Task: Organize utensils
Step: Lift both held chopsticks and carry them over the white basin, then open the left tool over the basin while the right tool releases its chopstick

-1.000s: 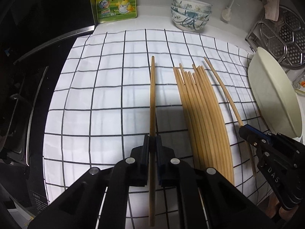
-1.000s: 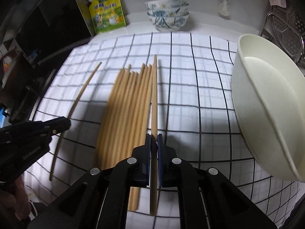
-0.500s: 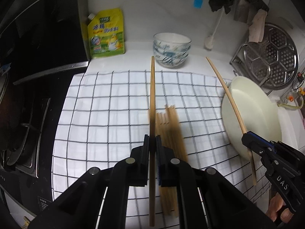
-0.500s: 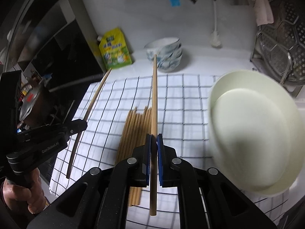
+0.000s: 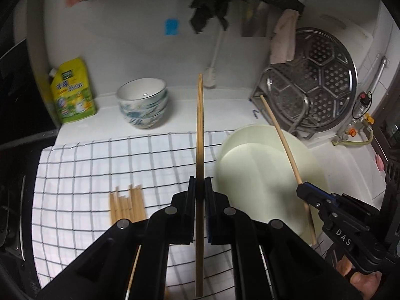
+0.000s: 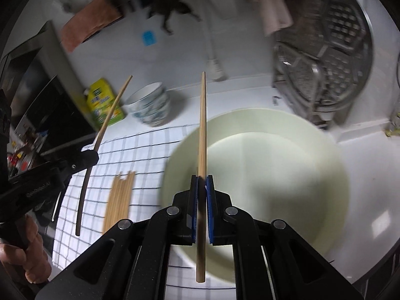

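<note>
My left gripper [image 5: 199, 182] is shut on one wooden chopstick [image 5: 199, 125] and holds it high above the checked cloth [image 5: 87, 165]. My right gripper [image 6: 202, 180] is shut on another chopstick [image 6: 202, 125], lifted over the pale basin [image 6: 287, 165]. Each gripper shows in the other's view: the right gripper [image 5: 300, 188] with its chopstick [image 5: 280, 135], the left gripper [image 6: 93, 153] with its chopstick [image 6: 110, 115]. A bundle of several chopsticks [image 5: 127, 205] lies on the cloth, also in the right wrist view [image 6: 120, 197].
The pale basin [image 5: 270, 170] stands right of the cloth. Stacked patterned bowls [image 5: 142, 105] and a yellow-green pouch [image 5: 72, 92] stand at the back wall. A metal steamer rack [image 5: 315, 80] leans at the back right. A dark stove [image 5: 15, 150] lies left.
Both grippers have risen well above the cloth, each with its chopstick, and swung right toward the basin. The bundle stays on the cloth, now lower left in both views.
</note>
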Demonstrator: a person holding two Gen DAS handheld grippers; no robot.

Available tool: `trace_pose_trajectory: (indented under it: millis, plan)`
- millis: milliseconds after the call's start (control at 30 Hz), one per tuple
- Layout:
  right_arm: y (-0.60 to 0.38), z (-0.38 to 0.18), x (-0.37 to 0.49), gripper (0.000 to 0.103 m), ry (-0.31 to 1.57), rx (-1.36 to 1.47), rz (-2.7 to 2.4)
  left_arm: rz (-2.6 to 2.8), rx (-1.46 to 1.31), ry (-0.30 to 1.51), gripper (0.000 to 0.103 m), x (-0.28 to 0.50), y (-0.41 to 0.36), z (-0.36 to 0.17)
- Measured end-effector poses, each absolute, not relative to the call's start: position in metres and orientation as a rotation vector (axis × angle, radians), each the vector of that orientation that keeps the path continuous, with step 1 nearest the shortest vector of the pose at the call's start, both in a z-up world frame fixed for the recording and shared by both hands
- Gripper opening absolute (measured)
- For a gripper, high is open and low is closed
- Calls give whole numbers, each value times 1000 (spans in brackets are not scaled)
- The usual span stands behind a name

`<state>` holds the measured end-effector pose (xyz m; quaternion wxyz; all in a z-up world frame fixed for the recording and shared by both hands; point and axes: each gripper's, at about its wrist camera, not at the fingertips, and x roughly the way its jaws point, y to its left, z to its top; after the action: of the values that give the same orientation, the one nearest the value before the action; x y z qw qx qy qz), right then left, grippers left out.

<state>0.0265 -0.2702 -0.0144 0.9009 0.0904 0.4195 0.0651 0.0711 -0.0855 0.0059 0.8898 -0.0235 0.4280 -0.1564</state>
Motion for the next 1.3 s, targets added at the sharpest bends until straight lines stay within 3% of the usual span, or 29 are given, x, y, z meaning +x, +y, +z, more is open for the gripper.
trace_pose_trajectory:
  millis: [700,1300]
  plan:
    - [-359,-73,51,6,980,266,54,-441,100,995,7,99,-220,-49]
    - [-368,-104,50,7,1071,279,19,-430,177,1106,8,100,-235,-95]
